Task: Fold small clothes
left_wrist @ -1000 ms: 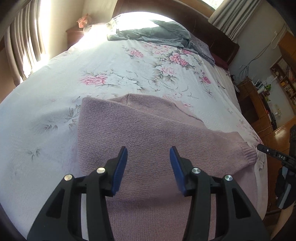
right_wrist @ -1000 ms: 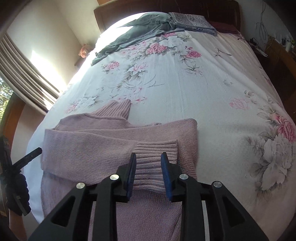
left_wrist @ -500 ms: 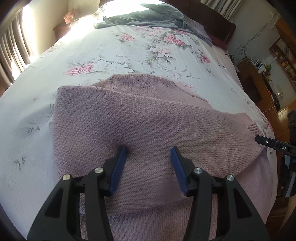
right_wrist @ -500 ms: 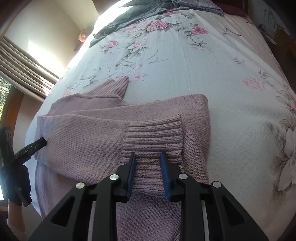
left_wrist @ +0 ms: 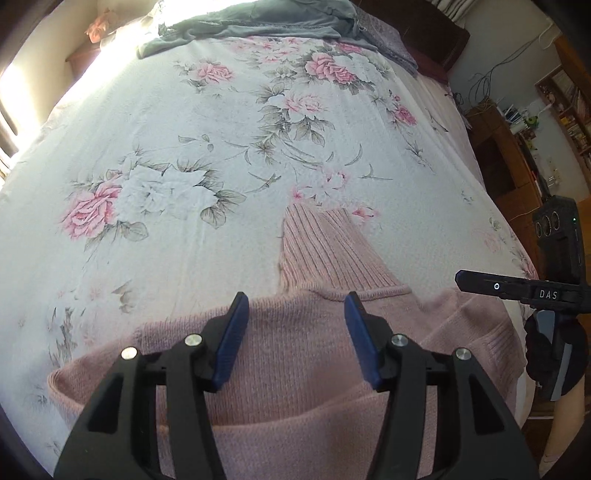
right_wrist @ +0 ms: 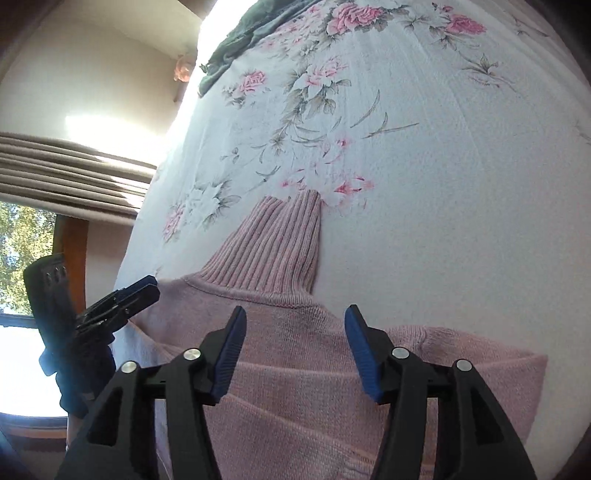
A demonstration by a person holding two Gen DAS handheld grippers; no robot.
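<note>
Nearest you, your left gripper stands with its blue-padded jaws spread wide and nothing between them, poised over the body of the dusty-pink knitted turtleneck sweater. Your right gripper is likewise spread wide and holds nothing, above the same knit. In the left wrist view the right tool shows at the right edge as a black bar marked "DAS", over the sweater's right side; in the right wrist view the left tool's black tips sit at the sweater's left edge, though from there you cannot tell how far apart they are.

The sweater lies flat on the near part of the bed, with folded layers visible: a straight edge of knit crosses the body just below the jaws in both views, and a ribbed band shows at the right in the left wrist view. Its ribbed turtleneck collar points away from you, lying on the white bedspread printed with pink roses and grey-green leaves.

Beyond the collar the bedspread runs bare for a long stretch. At the far end, a crumpled grey-green garment is spread near the dark wooden headboard. To the left, brown pleated curtains hang by a sunlit window; to the right, a wooden cabinet with cluttered shelves stands beside the bed.
</note>
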